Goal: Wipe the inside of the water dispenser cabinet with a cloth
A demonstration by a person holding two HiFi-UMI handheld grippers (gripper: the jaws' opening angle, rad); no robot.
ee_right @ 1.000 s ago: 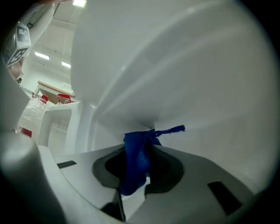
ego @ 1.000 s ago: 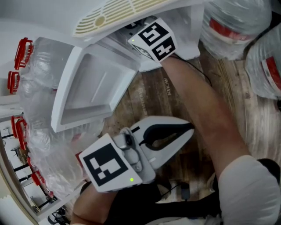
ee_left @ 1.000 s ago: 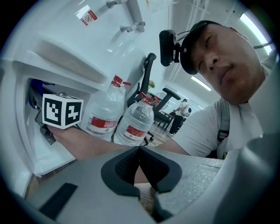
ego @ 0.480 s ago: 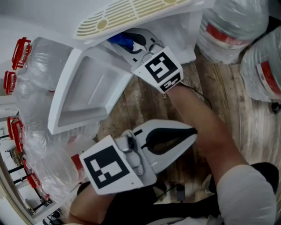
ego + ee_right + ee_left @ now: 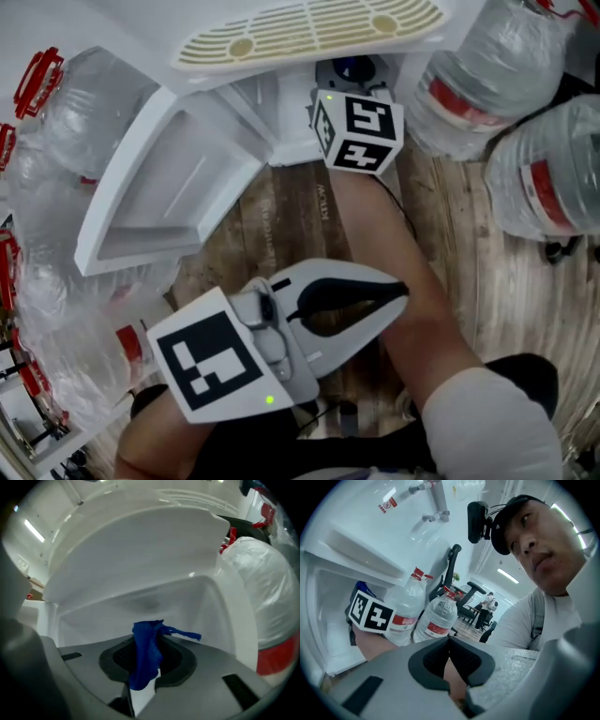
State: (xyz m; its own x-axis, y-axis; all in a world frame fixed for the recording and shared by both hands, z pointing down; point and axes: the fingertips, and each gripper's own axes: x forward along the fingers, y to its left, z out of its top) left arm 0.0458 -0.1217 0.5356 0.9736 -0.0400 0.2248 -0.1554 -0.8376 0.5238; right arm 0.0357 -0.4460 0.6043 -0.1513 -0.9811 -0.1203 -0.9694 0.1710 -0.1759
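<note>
The white water dispenser's cabinet (image 5: 281, 112) stands open, its door (image 5: 159, 197) swung out to the left. My right gripper (image 5: 351, 77) reaches into the opening, its marker cube just outside. In the right gripper view the right gripper (image 5: 147, 637) is shut on a blue cloth (image 5: 146, 653), which sticks up between the jaws in front of the white inner walls (image 5: 140, 597). My left gripper (image 5: 398, 292) hangs low over the floor beside my right forearm. In its own view the left gripper (image 5: 449, 641) is shut with nothing in it.
Large water bottles (image 5: 487, 75) with red labels stand right of the cabinet, and more bottles (image 5: 66, 131) with red handles crowd the left. The dispenser's drip grille (image 5: 309, 33) overhangs the opening. A wooden floor (image 5: 291, 225) lies below. The left gripper view shows two bottles (image 5: 438, 620) and a person.
The right gripper with the cloth has shifted from the left part of the cabinet opening toward the right and turned. The left gripper has barely moved.
</note>
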